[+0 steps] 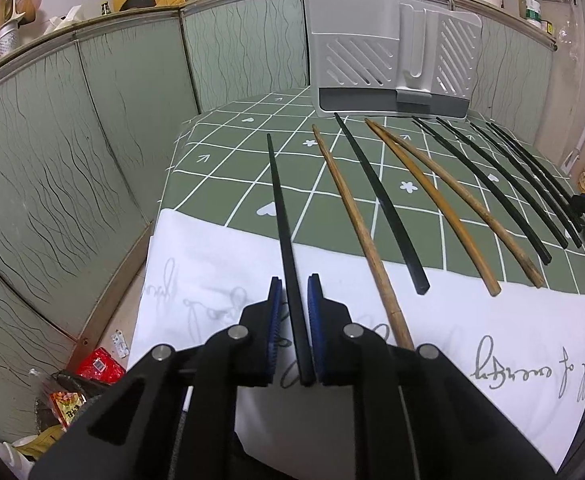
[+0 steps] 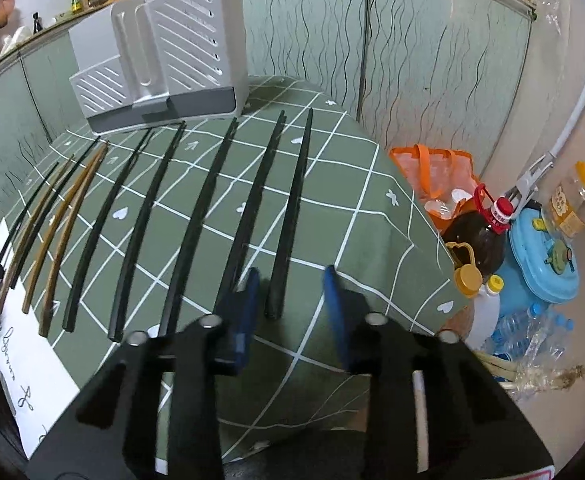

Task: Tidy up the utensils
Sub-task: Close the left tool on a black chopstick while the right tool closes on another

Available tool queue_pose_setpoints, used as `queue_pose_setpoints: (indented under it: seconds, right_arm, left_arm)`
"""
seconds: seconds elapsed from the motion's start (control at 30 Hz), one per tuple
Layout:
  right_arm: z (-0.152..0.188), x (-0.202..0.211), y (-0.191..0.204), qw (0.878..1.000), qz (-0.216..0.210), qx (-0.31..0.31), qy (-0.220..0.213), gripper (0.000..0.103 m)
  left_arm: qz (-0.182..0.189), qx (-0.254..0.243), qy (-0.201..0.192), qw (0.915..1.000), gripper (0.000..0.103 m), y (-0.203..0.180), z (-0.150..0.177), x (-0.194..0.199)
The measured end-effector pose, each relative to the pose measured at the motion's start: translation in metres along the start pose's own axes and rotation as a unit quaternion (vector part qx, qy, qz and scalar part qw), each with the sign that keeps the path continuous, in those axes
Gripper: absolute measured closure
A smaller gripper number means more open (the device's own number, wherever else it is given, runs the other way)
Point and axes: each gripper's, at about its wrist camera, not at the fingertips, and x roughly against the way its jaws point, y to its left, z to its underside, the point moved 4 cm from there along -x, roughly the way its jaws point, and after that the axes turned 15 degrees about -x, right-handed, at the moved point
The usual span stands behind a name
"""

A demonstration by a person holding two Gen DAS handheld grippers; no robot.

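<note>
1. Straddling the leftmost black chopstick (image 1: 283, 236), the left gripper (image 1: 293, 292) has a blue pad (image 1: 273, 320) on either side of the stick's near end; the jaws are narrowly parted and I cannot tell whether the pads actually touch it.
2. That chopstick lies partly on a white cloth (image 1: 472, 320) with grey handwriting, partly on the green checked tablecloth (image 1: 228, 160).
3. To its right lie a brown chopstick (image 1: 358, 232), another black one (image 1: 380, 200), a pair of brown ones (image 1: 452, 208), then more black ones (image 1: 504, 188), fanned side by side.
4. A grey slotted utensil holder (image 1: 356, 48) stands upright at the far edge, just beyond the chopstick tips.
5. The right gripper (image 2: 292, 276) hangs with jaws released wide, holding nothing; the near end of the rightmost black chopstick (image 2: 292, 208) sits between its fingers.
6. Beside the table on the floor are an orange bag (image 2: 432, 172), a dark bottle (image 2: 480, 236) and a blue container (image 2: 540, 252).
</note>
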Motion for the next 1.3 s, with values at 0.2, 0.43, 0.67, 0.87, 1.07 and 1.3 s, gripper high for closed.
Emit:
queue_pose_setpoints:
  seconds: [0.2,0.43,0.67,0.87,1.07,1.3]
  right_arm:
    - [0.003,-0.004,0.01,0.999,0.029,0.03,-0.002,0.09]
    - [0.004,-0.007,0.009,1.0,0.022,-0.001,0.007,0.097]
    - [0.002,-0.001,0.004,1.0,0.005,-0.022,0.005,0.097]
    - [0.0,0.013,0.002,1.0,-0.006,-0.026,-0.003,0.097]
    - [-0.001,0.019,0.001,0.999,-0.011,-0.03,-0.003,0.097]
    - [-0.005,0.03,0.002,0.999,-0.019,-0.028,-0.009,0.097]
  left_arm:
    - [-0.004,0.0,0.002,1.0,0.091,0.0,0.0,0.001]
    - [-0.002,0.007,0.005,1.0,0.096,0.003,0.0,0.0]
    - [0.009,0.019,-0.001,0.9998,0.096,0.008,-0.001,0.007]
    - [0.014,0.03,-0.013,0.9994,0.096,0.015,-0.002,0.018]
    - [0.01,0.026,-0.023,0.9994,0.095,0.016,-0.004,0.028]
    - [0.009,0.026,-0.032,0.9991,0.095,0.017,-0.008,0.035]
